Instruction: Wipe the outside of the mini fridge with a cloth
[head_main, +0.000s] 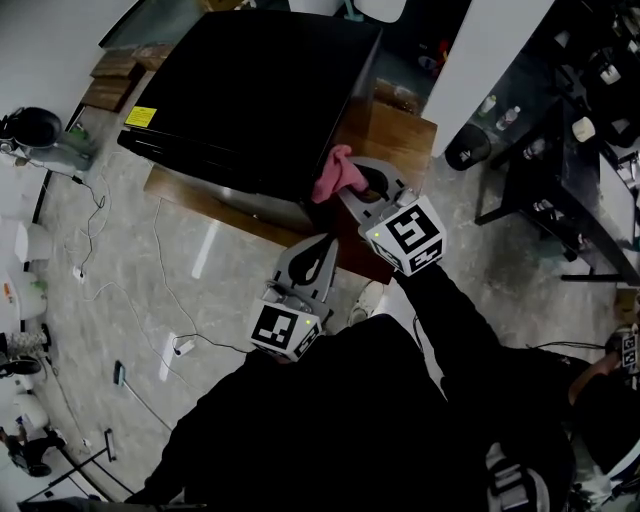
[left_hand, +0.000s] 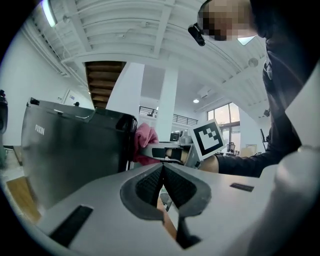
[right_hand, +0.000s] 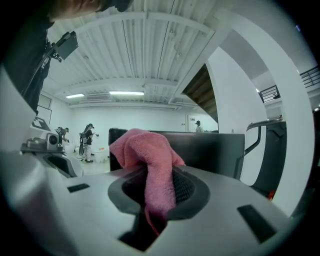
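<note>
Right gripper (right_hand: 157, 175) is clamped on the pink cloth (right_hand: 150, 160): a fold runs down between its 2 jaws and the rest bunches up above them. In the head view that gripper (head_main: 348, 192) holds the cloth (head_main: 333, 173) against the near right corner of the black mini fridge (head_main: 250, 90), with the pink wad touching the fridge's edge. The left gripper view shows the same contact, with the cloth (left_hand: 145, 142) pressed to the fridge's (left_hand: 75, 150) corner and the right gripper (left_hand: 160, 150) right behind it. Left gripper (left_hand: 163, 167) has its jaws together with nothing between them. In the head view it (head_main: 322, 245) hangs low, near the person's body, below the right gripper and apart from the fridge, over the front edge of the wooden platform (head_main: 400, 125). The fridge sits on that platform, door closed, with a yellow label (head_main: 141, 116) near its left corner. Cables (head_main: 130, 300) trail across the tiled floor on the left. 2 people (right_hand: 87, 137) stand far back in the right gripper view.
</note>
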